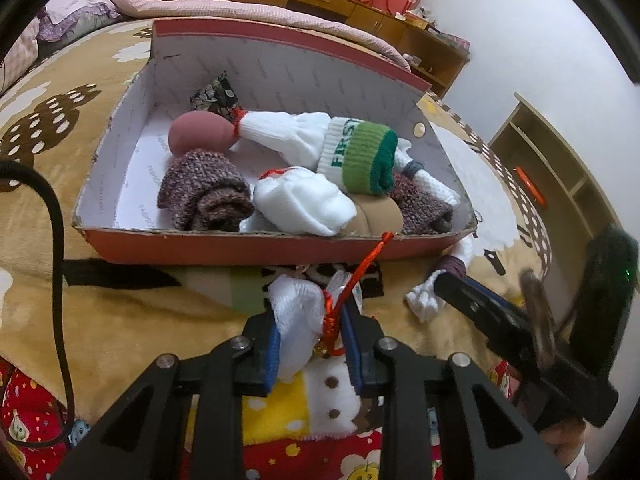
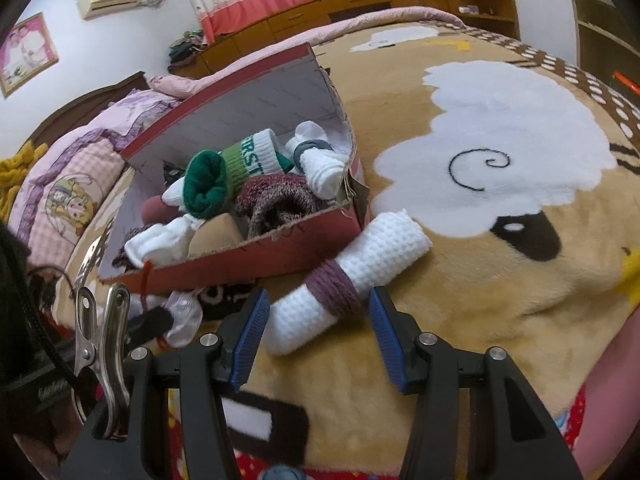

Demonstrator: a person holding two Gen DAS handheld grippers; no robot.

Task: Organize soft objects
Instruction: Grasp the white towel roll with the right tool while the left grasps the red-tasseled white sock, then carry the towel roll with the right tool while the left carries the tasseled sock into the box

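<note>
A plush tan blanket (image 2: 460, 280) with a fleecy white sheep covers the bed. On it, at twelve o'clock from the left gripper (image 1: 310, 330), sits a shallow red cardboard box (image 1: 240, 246) with white inner walls. The box holds a marled purple knit roll (image 1: 206, 192), a smooth dusty-pink bundle (image 1: 200, 134), white sock bundles, a ribbed white sock with green cuff (image 1: 360, 156) and a tan piece (image 1: 378, 216). The left gripper's blue-padded jaws are clamped on a soft white mesh-knit sock bundle tied with red cord (image 1: 298, 308), just short of the box's near wall. The right gripper (image 2: 316, 336) has its jaws spread wide, either side of a white waffle-textured roll bound with purple yarn (image 2: 348, 280), lying on the blanket beside the box at twelve o'clock.
</note>
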